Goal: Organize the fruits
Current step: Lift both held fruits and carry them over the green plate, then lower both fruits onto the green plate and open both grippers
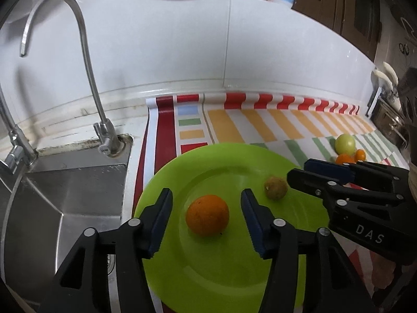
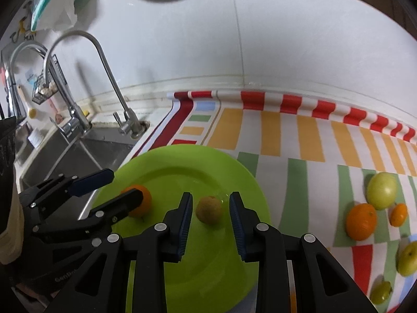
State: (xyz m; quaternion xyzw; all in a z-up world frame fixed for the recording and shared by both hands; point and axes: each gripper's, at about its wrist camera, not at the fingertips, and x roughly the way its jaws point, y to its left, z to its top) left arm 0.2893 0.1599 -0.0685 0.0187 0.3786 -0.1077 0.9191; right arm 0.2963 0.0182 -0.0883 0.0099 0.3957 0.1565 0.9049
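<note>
Green plate on striped cloth, its left rim at the tabletop edge beside the sink. Left hand-held gripper: jaws spread, straddling an orange on the plate without contact. Right hand-held gripper: jaws apart around a brown fruit, gaps visible both sides. More fruit lies on open cloth right of the plate.

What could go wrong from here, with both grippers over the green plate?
1. The orange lies loose between the left gripper fingers; a nudge could roll it on the plate.
2. The plate's left edge overhangs the sink, so a downward push there may tip it.
3. The right gripper works close alongside; the two could collide near the small brown fruit.
</note>
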